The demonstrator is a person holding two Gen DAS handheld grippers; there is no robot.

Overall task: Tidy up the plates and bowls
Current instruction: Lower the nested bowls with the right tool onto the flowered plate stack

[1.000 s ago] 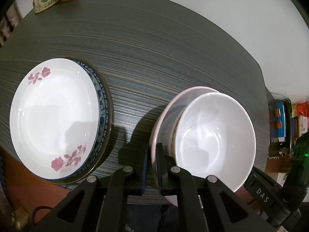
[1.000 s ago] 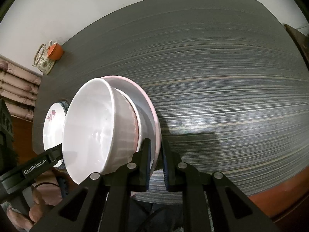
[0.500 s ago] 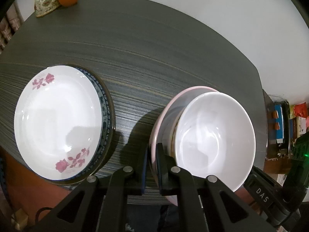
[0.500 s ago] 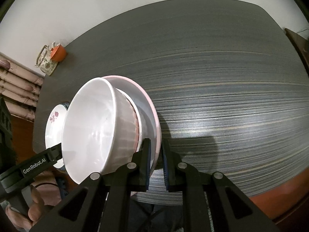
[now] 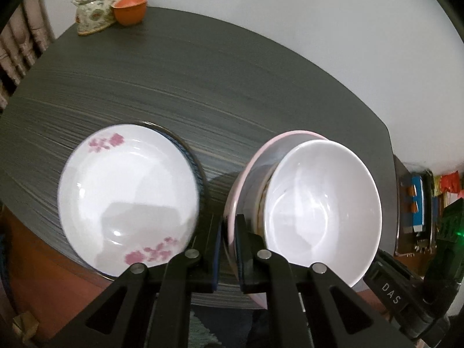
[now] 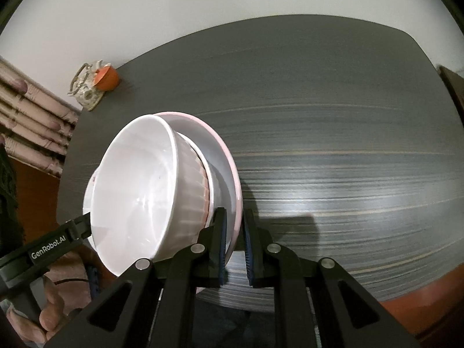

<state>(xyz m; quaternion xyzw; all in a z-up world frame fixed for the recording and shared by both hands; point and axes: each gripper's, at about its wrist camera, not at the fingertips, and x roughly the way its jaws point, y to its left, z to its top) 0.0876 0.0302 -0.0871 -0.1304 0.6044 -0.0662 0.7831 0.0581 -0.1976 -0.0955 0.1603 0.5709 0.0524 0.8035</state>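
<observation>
A dark striped table [image 5: 203,87] carries a floral plate [image 5: 127,200] stacked on a blue-rimmed plate [image 5: 200,174]. Beside it, the pink plate [image 6: 232,179] bearing a white bowl [image 5: 322,211] is pinched at opposite rims by left gripper [image 5: 229,249] and right gripper [image 6: 235,246] fingers.

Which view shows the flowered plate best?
Left wrist: the white plate with pink flowers shows its whole face, lying on a blue-rimmed plate on the table. In the right wrist view the white bowl hides nearly all of it.
</observation>
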